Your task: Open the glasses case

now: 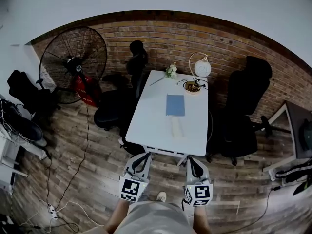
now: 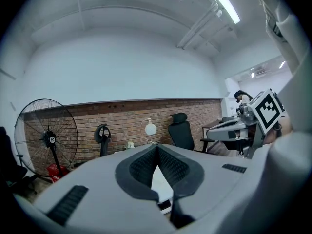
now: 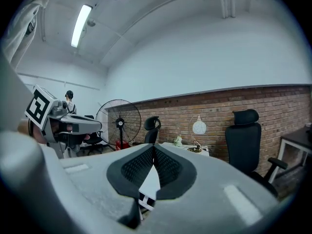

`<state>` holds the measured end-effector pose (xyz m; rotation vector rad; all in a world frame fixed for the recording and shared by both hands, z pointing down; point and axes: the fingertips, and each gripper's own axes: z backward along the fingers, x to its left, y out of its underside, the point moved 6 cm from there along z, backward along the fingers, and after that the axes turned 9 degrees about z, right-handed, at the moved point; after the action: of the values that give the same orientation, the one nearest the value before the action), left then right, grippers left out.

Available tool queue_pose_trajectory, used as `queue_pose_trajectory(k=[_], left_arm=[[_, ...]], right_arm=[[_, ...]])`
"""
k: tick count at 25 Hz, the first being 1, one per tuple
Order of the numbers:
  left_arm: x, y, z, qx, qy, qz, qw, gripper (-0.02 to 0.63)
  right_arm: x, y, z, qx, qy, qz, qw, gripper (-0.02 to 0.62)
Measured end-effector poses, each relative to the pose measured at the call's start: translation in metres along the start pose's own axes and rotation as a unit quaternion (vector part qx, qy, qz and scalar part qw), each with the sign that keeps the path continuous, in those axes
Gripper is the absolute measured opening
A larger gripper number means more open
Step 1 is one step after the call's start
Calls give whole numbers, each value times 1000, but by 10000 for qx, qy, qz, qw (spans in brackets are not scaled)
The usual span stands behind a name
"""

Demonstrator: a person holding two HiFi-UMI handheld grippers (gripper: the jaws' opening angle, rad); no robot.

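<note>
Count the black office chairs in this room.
3. One chair stands left of the white table, one right of it, one at the far left, past the fan. Others may be hidden.

Brick wall [image 1: 161,40] at back, wood floor [image 1: 97,179] — white table [image 1: 151,116] w/ black chairs [image 1: 246,111], big fan [image 1: 73,62] left, strip light [image 2: 225,4] overhead.

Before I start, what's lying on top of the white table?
On the white table: a flat blue item, a pale slim item nearer the person, a flower sprig, a round lamp, a small dish. Nothing covers them; the dish's contents are unclear.
</note>
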<state>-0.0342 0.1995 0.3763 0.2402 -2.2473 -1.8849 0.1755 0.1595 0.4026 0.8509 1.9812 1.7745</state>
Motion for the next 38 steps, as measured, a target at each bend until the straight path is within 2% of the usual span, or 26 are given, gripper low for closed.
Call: queue_pose_trajectory(k=[6, 10, 22, 29, 34, 38], left_arm=[[-3, -4, -8, -161, 45, -226, 9996, 2], [-4, -5, -14, -113, 2, -77, 9999, 2], [0, -13, -40, -268, 112, -125, 9995, 2], [20, -15, -61, -357, 203, -65, 9991, 2], [38, -17, -87, -542, 441, -222, 9973, 3], [55, -15, -109, -431, 510, -1, 9978, 2]], right_arm=[[-8, 3, -2, -56, 18, -2, 10000, 6], [-13, 2, -3, -100, 37, 58, 9999, 6], [-26, -3, -22, -165, 104, 101, 9998, 6], [-29, -6, -51, -123, 111, 105, 9998, 6], [-33, -6, -80, -54, 134, 120, 9998, 6], [-39, -8, -108, -9, 127, 184, 9997, 6]])
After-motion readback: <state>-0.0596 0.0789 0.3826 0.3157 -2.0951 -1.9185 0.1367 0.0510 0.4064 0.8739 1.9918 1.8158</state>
